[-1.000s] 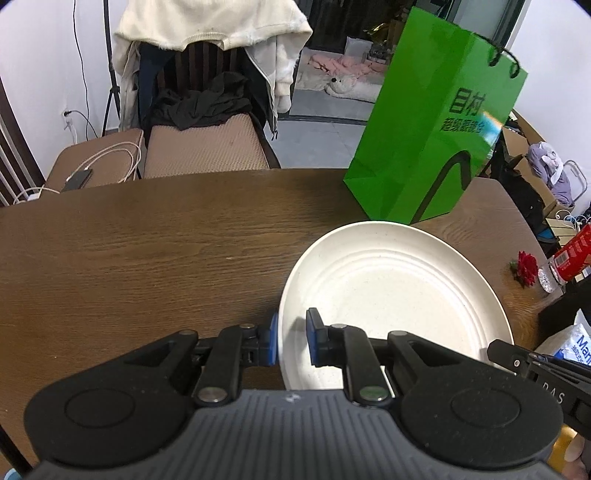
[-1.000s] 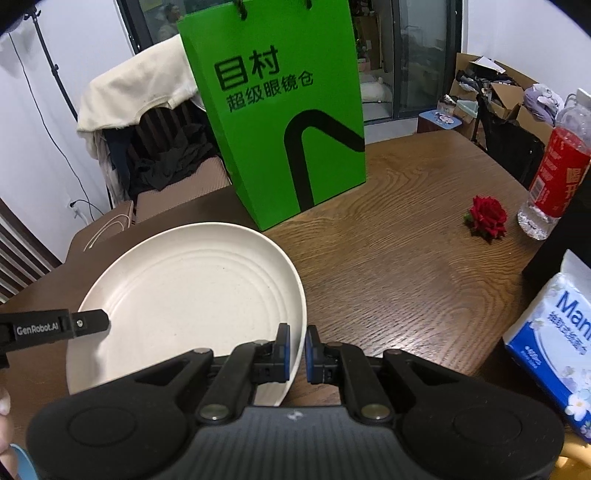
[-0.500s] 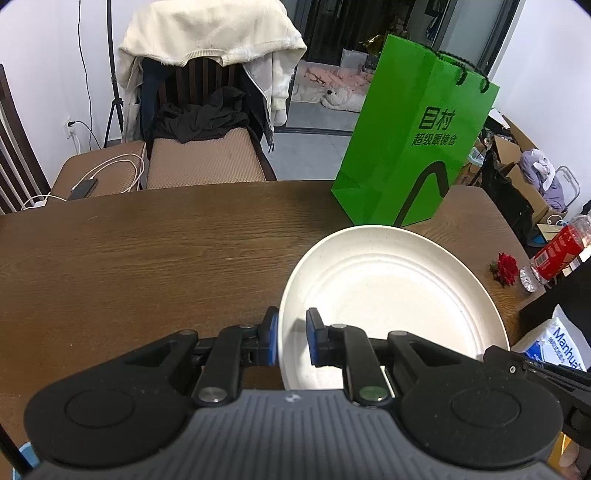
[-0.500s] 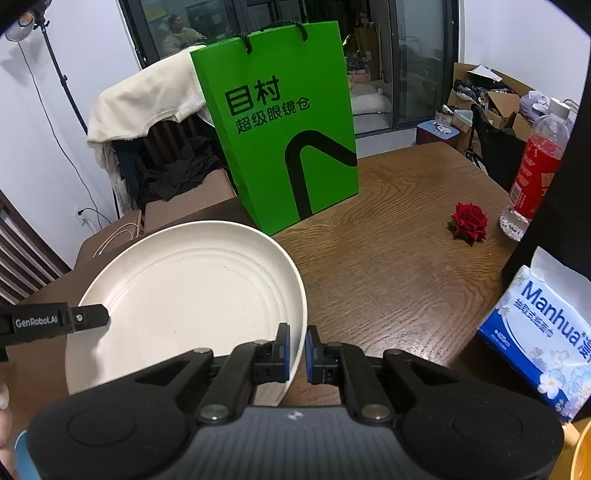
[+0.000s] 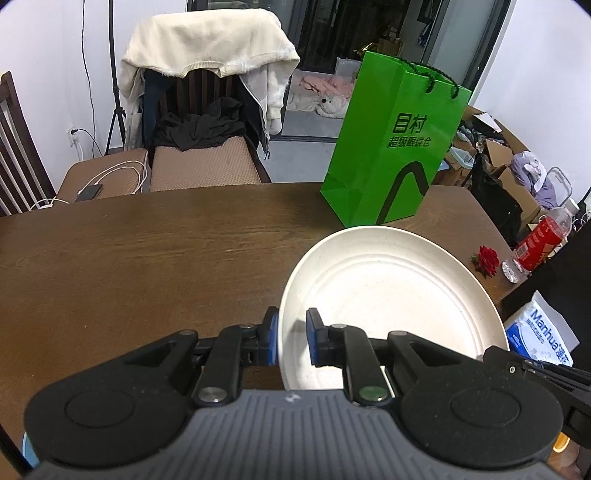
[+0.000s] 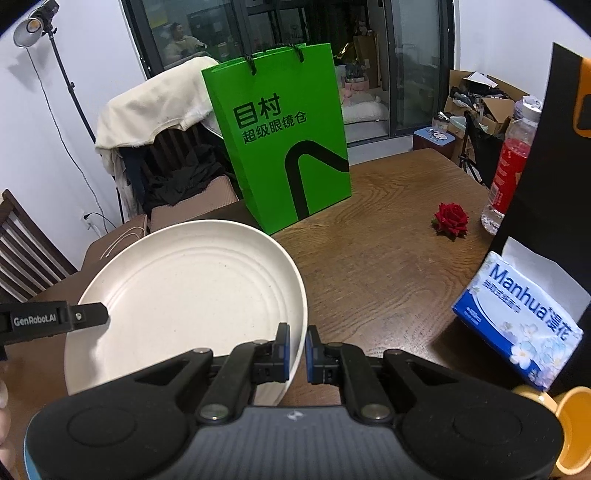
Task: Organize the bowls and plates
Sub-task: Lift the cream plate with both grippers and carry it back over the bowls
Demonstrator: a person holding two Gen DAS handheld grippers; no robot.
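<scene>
- Cream plate [image 5: 388, 295] is held above the wooden table [image 5: 129, 258], near the green bag [image 5: 395, 155].
- Left gripper [image 5: 291, 338] is clamped on the plate's left rim; right gripper [image 6: 297, 350] is clamped on its right rim.
- Left view only: phone with cable [image 5: 89, 191].
- Right view only: yellow cup [image 6: 574, 428], "GenRobot.AI" lettering on the left gripper.
- Tissue pack [image 6: 517, 321] reads "Manhua".

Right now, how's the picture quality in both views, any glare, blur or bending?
Left wrist view: sharp, evenly lit, fisheye bows the table edge, corners vignetted black; the plate shows no glare. Right wrist view: also sharp; the lit lamp at top left glows bright, the dark windows reflect the room, and the bag leans with lens distortion.
</scene>
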